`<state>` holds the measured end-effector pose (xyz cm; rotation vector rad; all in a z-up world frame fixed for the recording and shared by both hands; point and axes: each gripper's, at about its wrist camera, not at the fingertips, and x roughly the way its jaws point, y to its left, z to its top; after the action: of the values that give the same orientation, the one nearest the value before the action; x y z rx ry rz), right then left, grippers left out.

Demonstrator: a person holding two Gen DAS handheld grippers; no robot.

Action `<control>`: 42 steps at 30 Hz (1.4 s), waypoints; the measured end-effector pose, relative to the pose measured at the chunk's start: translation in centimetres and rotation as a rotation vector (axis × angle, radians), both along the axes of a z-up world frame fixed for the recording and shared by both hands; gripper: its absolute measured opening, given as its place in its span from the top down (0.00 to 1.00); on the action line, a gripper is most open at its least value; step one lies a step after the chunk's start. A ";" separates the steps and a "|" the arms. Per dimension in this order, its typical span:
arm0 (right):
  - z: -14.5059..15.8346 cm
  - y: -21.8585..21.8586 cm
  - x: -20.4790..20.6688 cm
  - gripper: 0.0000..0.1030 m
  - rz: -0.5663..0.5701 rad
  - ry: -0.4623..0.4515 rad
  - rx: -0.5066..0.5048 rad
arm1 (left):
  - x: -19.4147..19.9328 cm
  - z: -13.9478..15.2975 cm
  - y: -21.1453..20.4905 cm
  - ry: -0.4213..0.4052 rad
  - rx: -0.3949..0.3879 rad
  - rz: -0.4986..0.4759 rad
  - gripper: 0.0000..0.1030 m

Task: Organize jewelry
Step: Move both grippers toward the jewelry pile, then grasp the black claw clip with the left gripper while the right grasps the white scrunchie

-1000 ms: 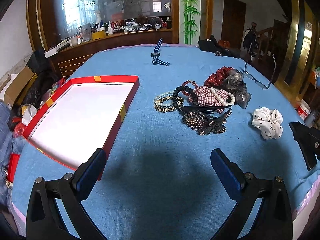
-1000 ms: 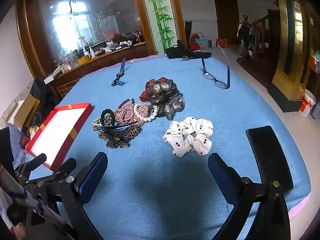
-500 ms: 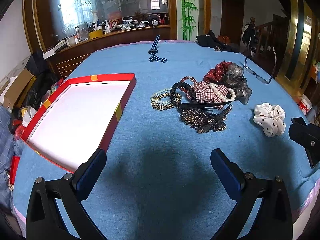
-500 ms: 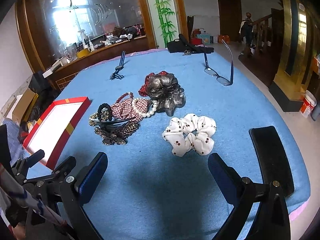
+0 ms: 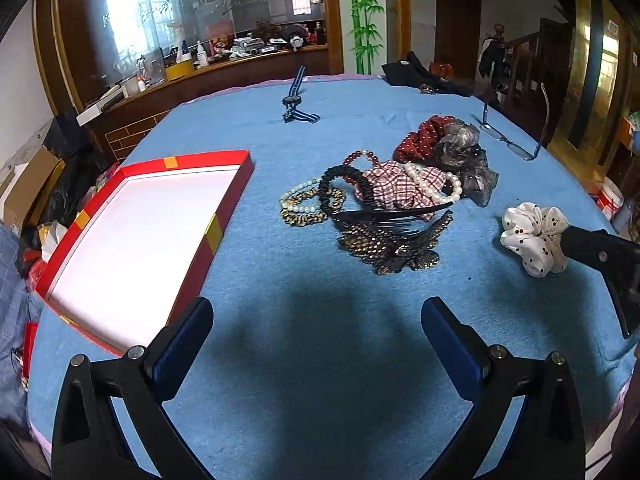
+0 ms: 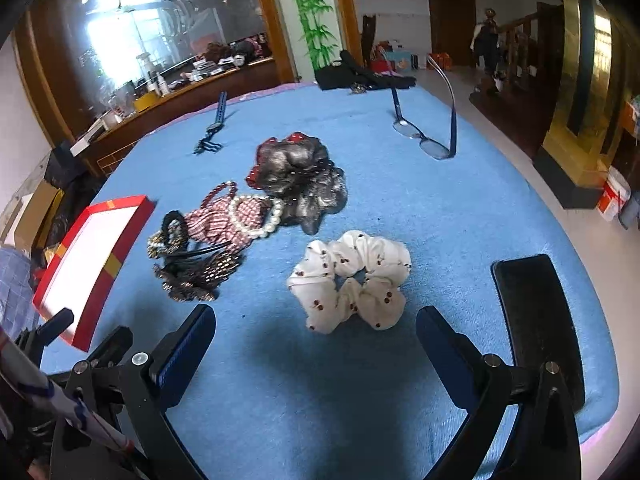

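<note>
A pile of jewelry and hair accessories (image 5: 384,200) lies mid-table: pearl strands, a plaid scrunchie, a black comb, a beaded clip. It also shows in the right wrist view (image 6: 224,232). A white dotted scrunchie (image 6: 352,280) lies apart, right of the pile (image 5: 534,236). An open red box with white lining (image 5: 132,236) sits at the left (image 6: 88,256). My left gripper (image 5: 316,336) is open and empty above the blue cloth, short of the pile. My right gripper (image 6: 316,340) is open and empty, just in front of the white scrunchie.
Blue-framed glasses (image 6: 424,136) and a striped watch strap (image 5: 296,104) lie farther back. A black flat object (image 6: 536,320) lies at the right table edge. Black cloth (image 5: 424,76) sits at the far edge. The blue-covered table (image 5: 320,400) drops off at the near edge.
Both grippers have moved forward toward the items; the pile and the white scrunchie appear closer. Both stay open. Nothing on the table has moved.
</note>
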<state>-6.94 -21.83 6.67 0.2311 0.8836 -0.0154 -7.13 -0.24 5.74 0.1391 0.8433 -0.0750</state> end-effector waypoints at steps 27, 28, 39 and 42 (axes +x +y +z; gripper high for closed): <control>-2.9 -1.8 3.3 0.92 0.012 0.093 0.007 | 1.7 -0.8 -1.8 0.026 0.018 -0.026 0.00; -2.8 -1.8 3.3 0.93 0.012 0.088 0.008 | 1.8 -0.8 -1.9 0.025 0.018 -0.027 0.00; -1.8 -2.0 2.9 0.94 0.018 0.055 0.023 | 3.7 -1.1 -2.1 0.058 -0.020 -0.031 0.00; -1.7 -2.2 2.9 0.94 0.013 0.058 0.016 | 4.9 -1.4 -1.4 0.096 -0.073 -0.034 0.00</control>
<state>-4.06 -24.02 4.92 0.2405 0.9429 -0.0030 -2.24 -1.67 4.32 0.0819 0.9327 -0.1445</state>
